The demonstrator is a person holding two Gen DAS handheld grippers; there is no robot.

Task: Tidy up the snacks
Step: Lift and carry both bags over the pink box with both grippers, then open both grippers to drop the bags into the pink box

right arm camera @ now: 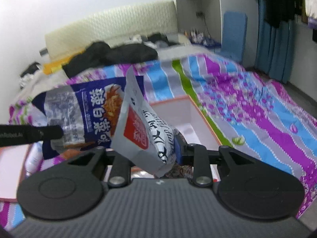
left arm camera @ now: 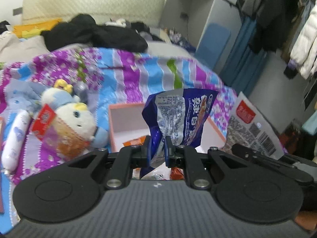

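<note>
My left gripper (left arm camera: 158, 148) is shut on a blue and silver snack bag (left arm camera: 178, 119), held upright above a pink-rimmed white box (left arm camera: 126, 123) on the bed. The same bag (right arm camera: 79, 117) shows at the left of the right wrist view, with the left gripper's finger (right arm camera: 29, 134) on it. My right gripper (right arm camera: 154, 150) is shut on a grey and white snack bag with a red label (right arm camera: 142, 130), held over the box (right arm camera: 188, 117). That bag (left arm camera: 251, 127) shows at the right of the left wrist view. Orange snack packets (left arm camera: 134, 142) lie inside the box.
A plush toy (left arm camera: 75, 117), a red-labelled clear packet (left arm camera: 59, 134) and a white sausage-shaped pack (left arm camera: 15, 140) lie on the striped purple and blue bedspread (left arm camera: 138, 67). Black clothes (left arm camera: 93, 31) are piled near the headboard. A wardrobe with hanging clothes (left arm camera: 287, 19) stands at the right.
</note>
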